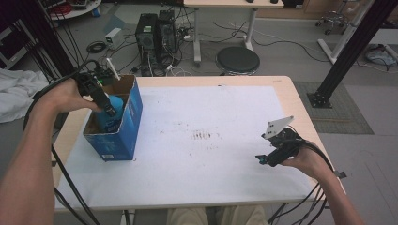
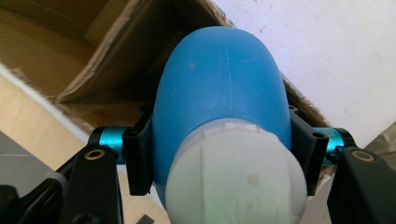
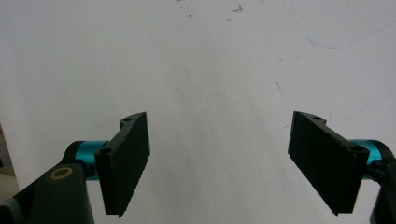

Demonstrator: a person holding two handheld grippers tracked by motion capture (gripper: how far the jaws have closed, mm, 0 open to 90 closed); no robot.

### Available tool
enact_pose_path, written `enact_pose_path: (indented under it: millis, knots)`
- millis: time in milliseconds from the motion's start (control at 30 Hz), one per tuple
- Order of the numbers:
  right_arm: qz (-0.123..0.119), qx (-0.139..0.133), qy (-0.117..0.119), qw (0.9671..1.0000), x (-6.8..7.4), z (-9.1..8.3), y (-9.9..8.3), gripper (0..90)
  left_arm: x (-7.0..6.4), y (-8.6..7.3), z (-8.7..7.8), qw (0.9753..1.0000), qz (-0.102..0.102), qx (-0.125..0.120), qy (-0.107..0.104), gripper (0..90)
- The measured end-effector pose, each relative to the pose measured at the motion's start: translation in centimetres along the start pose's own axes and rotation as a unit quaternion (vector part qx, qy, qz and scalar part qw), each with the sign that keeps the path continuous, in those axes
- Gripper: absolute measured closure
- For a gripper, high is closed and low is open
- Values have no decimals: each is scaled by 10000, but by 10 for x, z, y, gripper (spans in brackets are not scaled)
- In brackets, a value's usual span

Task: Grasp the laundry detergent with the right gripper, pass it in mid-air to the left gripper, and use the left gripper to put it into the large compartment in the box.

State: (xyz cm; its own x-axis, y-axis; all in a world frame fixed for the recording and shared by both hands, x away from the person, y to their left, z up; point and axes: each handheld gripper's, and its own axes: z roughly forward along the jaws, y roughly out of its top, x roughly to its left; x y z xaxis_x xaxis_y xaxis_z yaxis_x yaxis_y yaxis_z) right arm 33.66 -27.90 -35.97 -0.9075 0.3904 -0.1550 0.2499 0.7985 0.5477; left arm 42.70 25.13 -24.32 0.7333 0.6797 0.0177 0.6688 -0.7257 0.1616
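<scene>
left tongs (image 2: pixel 219 149) clamped on our blue bottle (image 2: pixel 219 93) in the box (image 1: pixel 133 117) | right tongs (image 3: pixel 219 163) wide apart over counter (image 1: pixel 211 154) | risk: round bottle slips, or snags a flap

The setting is a robotics or data-recording lab. Behind the bench (image 1: pixel 291 101), which carries a white cover sheet, two desktop computer towers (image 1: pixel 157 35) stand directly on the grey floor amid loose cables (image 1: pixel 263 40), near a round black stool (image 1: pixel 237 60). Black aluminium framing struts (image 1: pixel 349 49) rise at the right, and a second table (image 1: pixel 225 4) stands at the rear.
</scene>
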Motion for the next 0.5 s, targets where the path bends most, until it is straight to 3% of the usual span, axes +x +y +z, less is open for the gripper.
enact_pose_path:
  millis: [233, 367, 500]
  knots:
    - [4, 41, 29, 10000, 2, 4, -1, 201, 1, -4, 17, 9997, 217, 97, -31, 381]
    - [0, 53, 12, 10000, 2, 4, -2, 201, 0, -7, 24, 9986, 525, 79, -32, 381]
    - [28, 61, 7, 10000, 2, 4, -2, 201, 2, -9, 29, 9984, 557, 88, -47, 381]
